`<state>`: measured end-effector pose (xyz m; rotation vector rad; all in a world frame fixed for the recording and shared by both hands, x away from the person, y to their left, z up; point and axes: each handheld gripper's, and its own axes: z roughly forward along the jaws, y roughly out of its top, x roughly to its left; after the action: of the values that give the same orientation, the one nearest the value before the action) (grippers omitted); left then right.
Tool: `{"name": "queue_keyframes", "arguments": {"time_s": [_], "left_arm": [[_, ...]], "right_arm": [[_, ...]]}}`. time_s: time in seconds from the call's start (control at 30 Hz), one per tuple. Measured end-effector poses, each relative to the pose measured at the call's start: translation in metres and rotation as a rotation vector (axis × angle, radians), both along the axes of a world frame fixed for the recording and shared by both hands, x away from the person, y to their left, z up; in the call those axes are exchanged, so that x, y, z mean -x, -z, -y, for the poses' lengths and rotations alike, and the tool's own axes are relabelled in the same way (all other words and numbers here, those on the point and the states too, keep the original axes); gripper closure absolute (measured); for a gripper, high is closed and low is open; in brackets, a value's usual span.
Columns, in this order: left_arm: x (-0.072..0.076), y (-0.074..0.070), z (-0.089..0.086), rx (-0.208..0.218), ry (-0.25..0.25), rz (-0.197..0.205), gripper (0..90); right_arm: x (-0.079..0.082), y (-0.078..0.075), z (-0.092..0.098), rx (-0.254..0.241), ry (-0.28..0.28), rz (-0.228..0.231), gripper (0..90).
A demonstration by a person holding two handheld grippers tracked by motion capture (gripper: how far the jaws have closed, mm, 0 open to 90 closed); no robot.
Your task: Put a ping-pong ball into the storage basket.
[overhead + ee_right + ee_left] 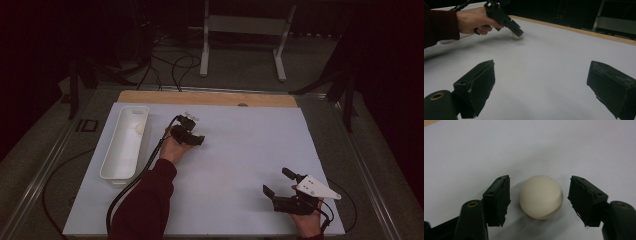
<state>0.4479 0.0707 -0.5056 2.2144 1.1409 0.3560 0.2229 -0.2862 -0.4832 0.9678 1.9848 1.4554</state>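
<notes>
One cream ball (541, 197) rests on the desk (240, 150) toward its far left, between the parted jaws of the left claw (196, 139), untouched, seemingly lined up for a pinch. White tray (116, 155) along left edge. Right claw (278, 182), jaws apart, idles empty near the right corner.

A pale, white-covered tabletop (240, 150) carries the scene, with a strip of bare wood (210, 98) showing along its far edge. A long white tray (118, 155) lies on its left side, running front to back. A cream ball (541, 197) rests directly on the sheet, right of the tray.
</notes>
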Motion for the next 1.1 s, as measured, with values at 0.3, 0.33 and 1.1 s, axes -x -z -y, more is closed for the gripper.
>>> {"name": "queue_keyframes", "arguments": {"time_s": [0.3, 0.33, 1.1], "left_arm": [[0.000, 0.002, 0.000, -0.015, 0.001, -0.014, 49.2], [0.000, 0.002, 0.000, -0.018, 0.001, -0.012, 50.0], [0.006, -0.010, -0.002, -0.015, 0.015, 0.015, 50.8]], "right_arm": [[0.000, 0.000, 0.000, 0.002, 0.001, -0.001, 7.9], [0.000, 0.000, 0.000, 0.000, 0.000, 0.000, 7.9], [0.000, 0.000, -0.002, 0.001, -0.002, -0.002, 7.9]]}}
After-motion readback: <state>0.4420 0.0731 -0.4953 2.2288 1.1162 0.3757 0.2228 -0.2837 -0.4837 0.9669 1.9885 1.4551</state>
